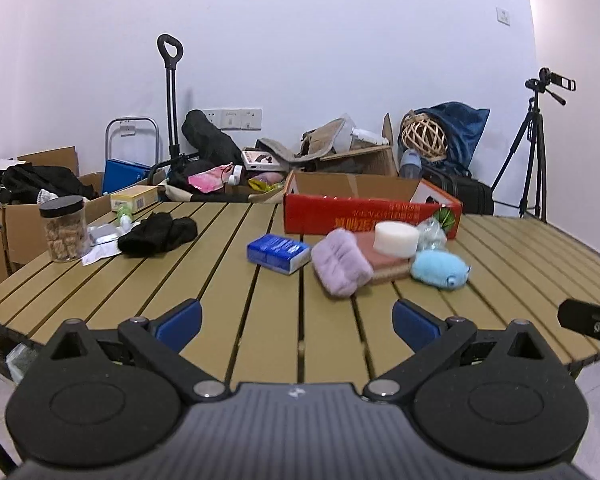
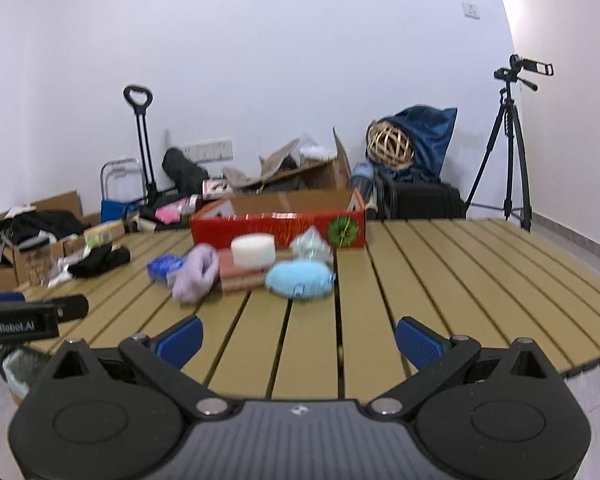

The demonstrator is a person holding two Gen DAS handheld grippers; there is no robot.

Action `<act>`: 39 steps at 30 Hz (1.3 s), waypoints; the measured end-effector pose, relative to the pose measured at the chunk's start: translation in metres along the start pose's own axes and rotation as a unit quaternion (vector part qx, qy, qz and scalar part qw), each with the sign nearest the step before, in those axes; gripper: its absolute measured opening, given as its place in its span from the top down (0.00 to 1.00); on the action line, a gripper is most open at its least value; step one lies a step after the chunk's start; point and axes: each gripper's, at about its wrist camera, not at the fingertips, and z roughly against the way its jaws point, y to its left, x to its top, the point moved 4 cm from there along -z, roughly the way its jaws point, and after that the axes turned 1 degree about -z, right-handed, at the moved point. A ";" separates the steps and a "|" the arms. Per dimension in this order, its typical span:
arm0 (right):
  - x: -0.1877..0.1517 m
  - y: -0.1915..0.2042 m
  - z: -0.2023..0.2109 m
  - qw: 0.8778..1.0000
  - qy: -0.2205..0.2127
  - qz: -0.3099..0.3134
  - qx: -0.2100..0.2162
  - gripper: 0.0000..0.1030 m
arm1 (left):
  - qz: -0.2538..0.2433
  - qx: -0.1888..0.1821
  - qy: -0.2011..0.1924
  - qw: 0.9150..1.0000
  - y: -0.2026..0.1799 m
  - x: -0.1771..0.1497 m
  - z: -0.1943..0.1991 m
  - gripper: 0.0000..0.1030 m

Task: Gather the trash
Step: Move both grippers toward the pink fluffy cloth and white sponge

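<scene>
The left claw (image 1: pixel 298 322) stands wide over the near edge of the slatted counter (image 1: pixel 220 320), nothing between its blue pads (image 1: pixel 180 320). The right claw (image 2: pixel 299 340) is spread just as wide and also holds nothing.

Ahead of both, mid-counter, lies a cluster: a blue packet (image 1: pixel 278 253), a lilac fuzzy roll (image 1: pixel 340 266), a pinkish block (image 1: pixel 384 266) with a white round piece (image 1: pixel 396 239) resting on it, a light-blue plush (image 1: pixel 440 270), and crumpled clear plastic (image 1: pixel 432 232) (trash by the look of it) just beside the open red carton (image 1: pixel 370 214) behind them.

The left view alone shows sharply the jar (image 1: pixel 65 229) with a black lid, the black cloth (image 1: pixel 158 234) and white scraps at the counter's far left; in the right view these are blurred. Only the right view shows the left claw's labelled body at its left edge.
</scene>
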 end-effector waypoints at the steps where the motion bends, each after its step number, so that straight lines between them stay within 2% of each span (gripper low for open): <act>1: 0.004 -0.001 -0.002 1.000 -0.005 -0.002 -0.001 0.00 | -0.001 -0.002 0.000 1.000 -0.002 0.002 -0.003 0.00; 17: 0.048 -0.007 -0.057 0.999 -0.032 -0.021 -0.014 0.00 | 0.015 -0.007 0.016 1.000 -0.008 0.025 -0.063 0.00; 32: 0.051 -0.006 -0.132 0.999 -0.019 -0.036 -0.025 0.00 | 0.025 0.009 0.030 0.999 -0.011 0.046 -0.130 0.00; 39: 0.050 -0.006 -0.158 0.999 -0.014 -0.025 -0.025 0.00 | 0.024 0.012 0.036 0.999 -0.012 0.046 -0.147 0.00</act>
